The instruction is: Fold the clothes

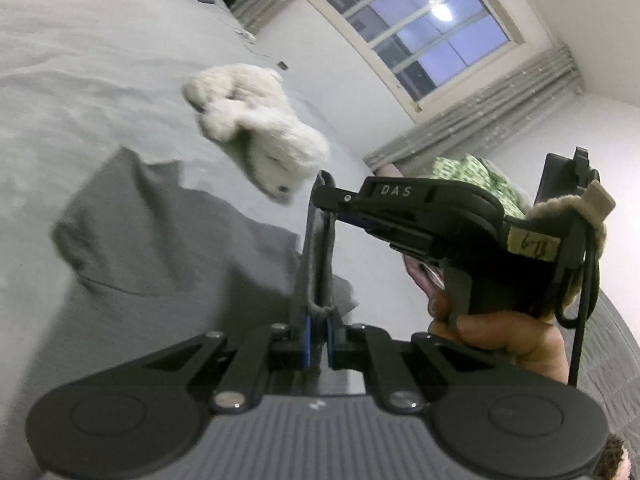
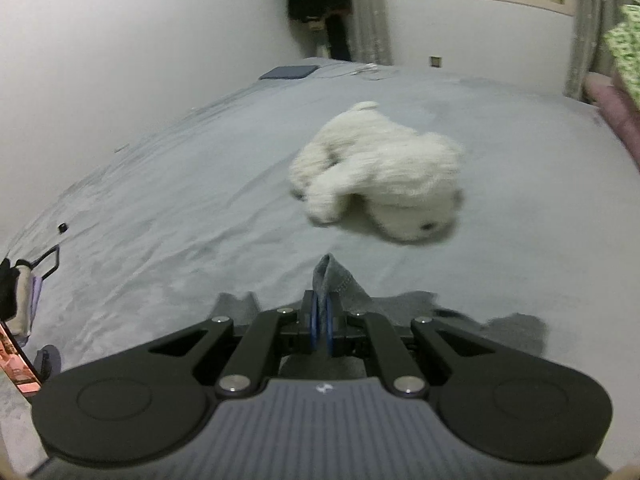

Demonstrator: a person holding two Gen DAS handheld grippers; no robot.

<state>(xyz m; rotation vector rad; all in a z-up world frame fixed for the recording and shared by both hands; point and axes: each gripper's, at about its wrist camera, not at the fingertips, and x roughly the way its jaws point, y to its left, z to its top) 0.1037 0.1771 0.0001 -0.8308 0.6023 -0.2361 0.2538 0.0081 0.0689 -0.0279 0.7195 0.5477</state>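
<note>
Two grippers hold one dark grey garment [image 1: 160,240] above a bed [image 1: 80,80] covered with a pale grey sheet; the bed is the largest surface in both views. The garment is a soft, matte fabric with a stitched hem, partly lifted off the sheet, its free part lying creased on the bed below and to the left of the left gripper [image 1: 319,240]. The left gripper has its jaws pressed together on a vertical fold of the cloth, which runs up between the black fingers and shows a rolled edge near the blue pads. The right gripper [image 2: 321,312] is likewise closed, pinching a peaked corner of the same cloth that stands up just beyond its fingertips. A white plush toy [image 2: 380,172] lies on the sheet beyond the garment, apart from it and blurred. The left wrist view alone shows the right gripper from the side, the person's hand [image 1: 500,332] wrapped round its handle, the paned window [image 1: 420,28] and a green patterned fabric [image 1: 472,176] behind it. The right wrist view alone shows a flat dark blue object [image 2: 288,72] at the far edge of the bed, and a small black item [image 2: 62,227] on the sheet at the left.
</note>
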